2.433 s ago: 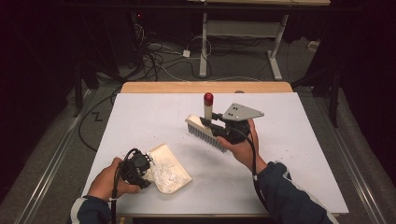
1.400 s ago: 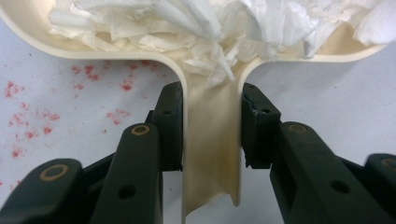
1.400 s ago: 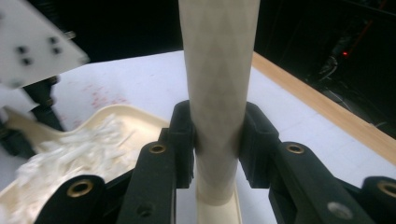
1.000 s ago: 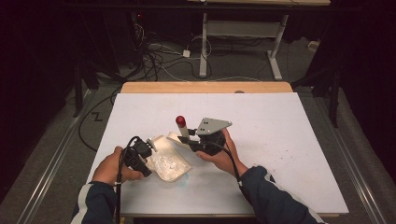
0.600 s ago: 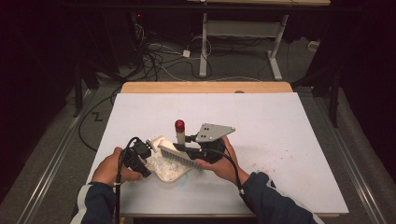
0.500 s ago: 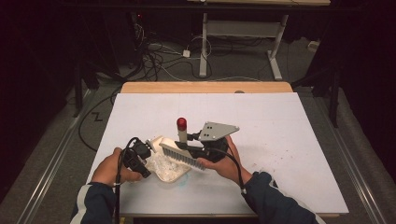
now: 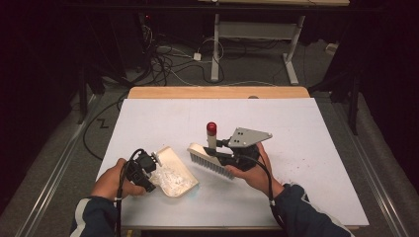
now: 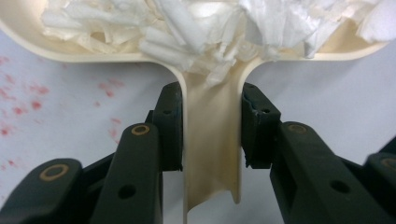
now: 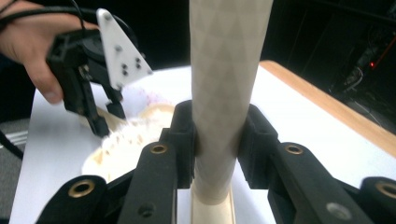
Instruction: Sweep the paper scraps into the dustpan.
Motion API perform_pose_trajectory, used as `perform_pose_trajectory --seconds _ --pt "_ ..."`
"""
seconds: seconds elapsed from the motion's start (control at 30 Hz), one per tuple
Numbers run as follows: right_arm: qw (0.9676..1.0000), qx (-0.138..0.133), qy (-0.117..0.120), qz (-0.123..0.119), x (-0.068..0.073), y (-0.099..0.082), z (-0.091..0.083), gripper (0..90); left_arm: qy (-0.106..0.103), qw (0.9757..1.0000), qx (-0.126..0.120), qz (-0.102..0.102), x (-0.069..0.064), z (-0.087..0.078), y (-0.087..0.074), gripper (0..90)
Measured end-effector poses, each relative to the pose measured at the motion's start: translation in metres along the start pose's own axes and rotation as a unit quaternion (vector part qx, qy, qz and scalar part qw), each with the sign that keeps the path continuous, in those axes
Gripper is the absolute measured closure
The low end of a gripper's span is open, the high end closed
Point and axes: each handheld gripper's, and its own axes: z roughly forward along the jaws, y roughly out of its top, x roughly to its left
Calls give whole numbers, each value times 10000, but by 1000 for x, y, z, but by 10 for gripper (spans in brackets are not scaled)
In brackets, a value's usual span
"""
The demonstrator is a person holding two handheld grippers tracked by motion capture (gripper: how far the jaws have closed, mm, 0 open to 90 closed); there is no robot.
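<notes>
Two tools are held over the white table (image 7: 306, 148), and the sweeping looks largely done. Taking the dustpan (image 7: 174, 170) as the landmark, the left gripper (image 7: 148, 165) is seen at its left end, with the jaws clamped on the cream handle (image 8: 210, 140) from both sides, so that the pan is kept on the table surface. Inside the pan, a heap of shredded white paper (image 8: 224, 28) is piled up against the neck of the handle, which suggests that most of the scraps are already collected. Just to the right of the dustpan, the brush (image 7: 211, 160) is held clear of the pan's open edge, its bristles pointing down and its red-capped handle (image 9: 224, 84) gripped tightly between the jaws of the right gripper (image 7: 232, 157). No loose scraps can be made out on the table beside the dustpan, though small ones could not be told at this size. What is judged to be left is any last pass of the brush and the emptying of the pan.
</notes>
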Motion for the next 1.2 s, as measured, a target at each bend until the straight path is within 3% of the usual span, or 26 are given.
perform_pose_trajectory --seconds 0.17,0.4,0.5,0.6,0.7,0.8,0.97,1.2 --pt "9999 87 98 3 -2 -6 -23 710 47 9999 34 153 -9 -4 -8 626" --pt "9984 353 432 -9 5 -12 -50 710 71 9983 272 515 -25 -1 -11 626" --pt "9963 520 682 -51 12 -12 -51 710 121 9979 350 534 -27 0 -9 626" --pt "9940 729 782 -224 21 -11 -43 710 165 9974 411 572 -28 1 -7 626" --pt "9920 802 937 -252 27 -11 -33 710 170 9974 383 589 -28 0 -5 626" --pt "9918 759 972 -332 33 -6 -22 711 177 9971 376 630 -29 0 -1 626" --pt "9926 367 1124 -291 41 3 -7 711 162 9973 349 625 -29 0 1 626" --pt "9936 57 1068 -359 39 13 -20 710 107 9979 295 566 -27 0 -3 626"
